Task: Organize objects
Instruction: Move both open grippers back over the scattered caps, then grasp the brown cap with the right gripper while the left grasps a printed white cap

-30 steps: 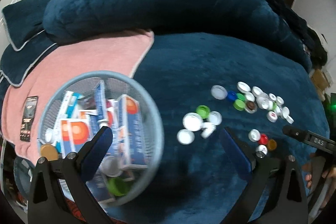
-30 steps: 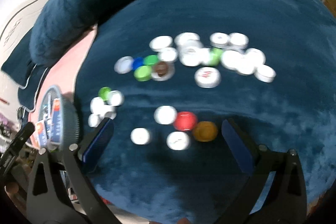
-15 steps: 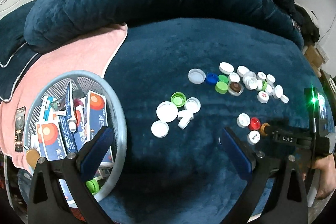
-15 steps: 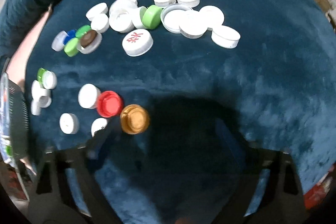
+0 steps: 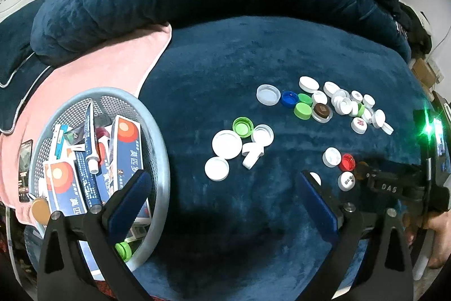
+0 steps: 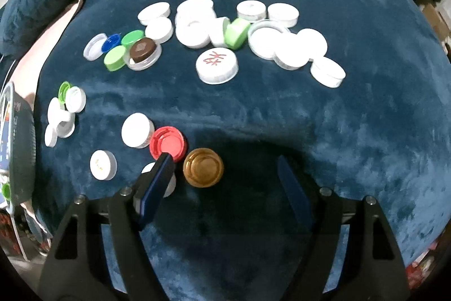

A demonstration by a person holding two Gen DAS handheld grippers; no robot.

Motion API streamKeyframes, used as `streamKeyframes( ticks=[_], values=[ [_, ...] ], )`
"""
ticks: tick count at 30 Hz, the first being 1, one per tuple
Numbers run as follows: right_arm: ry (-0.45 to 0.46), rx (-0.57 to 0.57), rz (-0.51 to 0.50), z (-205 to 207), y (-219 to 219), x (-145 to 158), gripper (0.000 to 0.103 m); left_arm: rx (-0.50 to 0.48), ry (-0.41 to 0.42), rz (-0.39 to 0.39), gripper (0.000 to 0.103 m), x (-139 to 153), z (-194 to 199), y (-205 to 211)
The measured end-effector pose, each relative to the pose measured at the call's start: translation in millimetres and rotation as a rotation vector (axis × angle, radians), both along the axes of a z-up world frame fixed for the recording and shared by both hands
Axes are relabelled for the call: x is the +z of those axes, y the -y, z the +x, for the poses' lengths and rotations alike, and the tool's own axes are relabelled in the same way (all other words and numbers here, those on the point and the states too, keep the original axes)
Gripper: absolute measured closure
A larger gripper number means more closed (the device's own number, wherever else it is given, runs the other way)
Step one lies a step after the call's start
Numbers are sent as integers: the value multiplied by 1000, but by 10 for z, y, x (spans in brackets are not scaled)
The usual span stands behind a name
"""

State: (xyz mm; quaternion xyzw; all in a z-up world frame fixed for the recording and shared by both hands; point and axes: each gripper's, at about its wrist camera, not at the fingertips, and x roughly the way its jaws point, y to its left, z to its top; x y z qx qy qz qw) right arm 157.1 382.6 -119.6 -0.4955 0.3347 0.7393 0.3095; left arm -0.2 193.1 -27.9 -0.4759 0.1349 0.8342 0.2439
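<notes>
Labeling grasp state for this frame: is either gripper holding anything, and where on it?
Nothing is held. The right gripper has the gold cap between its jaws, pads not touching it. The left gripper is open over bare blue blanket.

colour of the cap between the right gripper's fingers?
Amber-gold cap; clearest in the right wrist view.

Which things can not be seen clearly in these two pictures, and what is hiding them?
- White cap, right wrist view: mostly hidden behind a finger of the right gripper.
- Gold cap, left wrist view: largely covered by the right gripper's dark body.
- Basket contents: lower boxes hidden behind the left gripper; box print too small to read.
- Person's hand: cut off by the picture edge.
</notes>
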Motion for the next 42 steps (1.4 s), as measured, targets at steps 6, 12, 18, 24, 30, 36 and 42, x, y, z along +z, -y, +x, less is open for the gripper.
streamKeyframes(
  ticks=[6, 12, 18, 24, 30, 36, 42],
  values=[
    [51, 52, 19, -45, 26, -149, 33, -20, 9, -23, 1, -68, 39, -53],
    [30, 81, -10, 135, -113, -139, 71, -73, 33, -25, 1, -145, 117, -147],
    [2, -46, -57, 223, -126, -150, 71, -134, 119, -13, 1, -412, 204, -470],
    [-24, -70, -51, 178, -65, -69, 71, -154, 142, -19, 3, -808, 335, -785],
    [-108, -135, -112, 332, -139, -2, 71, -165, 170, 31, 32, -1019, 313, -916],
    [-117, -130, -112, 323, -95, 52, 71, -245, 148, 31, 72, -1040, 379, -981],
    [-147, -126, -106, 276, -75, 158, 71, -213, 144, 104, 72, -790, 349, -750]
  ],
)
